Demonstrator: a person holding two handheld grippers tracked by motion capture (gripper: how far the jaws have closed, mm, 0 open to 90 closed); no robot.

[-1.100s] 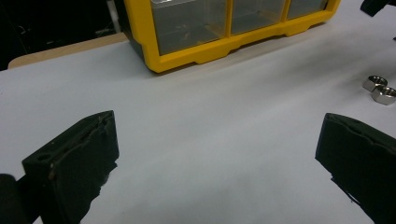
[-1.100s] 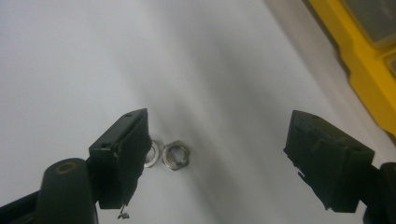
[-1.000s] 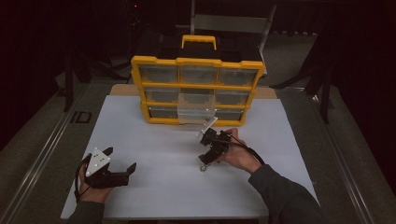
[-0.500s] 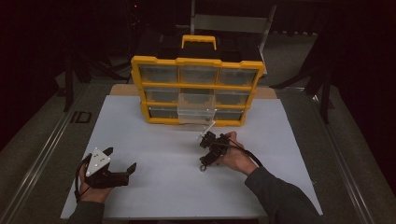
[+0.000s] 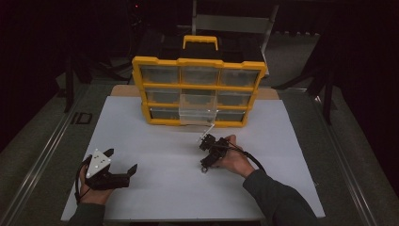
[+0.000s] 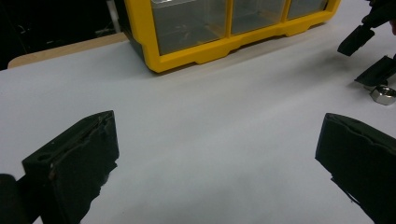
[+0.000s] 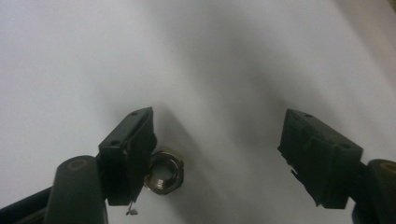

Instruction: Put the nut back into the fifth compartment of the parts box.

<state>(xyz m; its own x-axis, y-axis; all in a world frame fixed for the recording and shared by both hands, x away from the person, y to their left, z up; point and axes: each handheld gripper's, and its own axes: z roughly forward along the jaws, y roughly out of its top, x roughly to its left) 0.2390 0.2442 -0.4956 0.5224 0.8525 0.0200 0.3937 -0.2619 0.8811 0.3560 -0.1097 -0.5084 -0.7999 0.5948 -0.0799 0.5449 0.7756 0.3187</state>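
On the white table (image 5: 155, 136) the yellow organizer (image 5: 200, 89) stands at the far side. Nearer, the left gripper (image 5: 123, 164) rests with jaws spread wide. The right gripper (image 7: 217, 154) has just been closing a little, still apart, the small hex nut (image 7: 164, 171) lying against its left jaw, not pinched

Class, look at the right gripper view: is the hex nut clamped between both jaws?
No: the nut lies beside one jaw, the other stands far off.

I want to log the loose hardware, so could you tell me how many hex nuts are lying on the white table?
1. The hex nut lies flat on the white table, beside one jaw of the right gripper. The yellow organizer may hold more.
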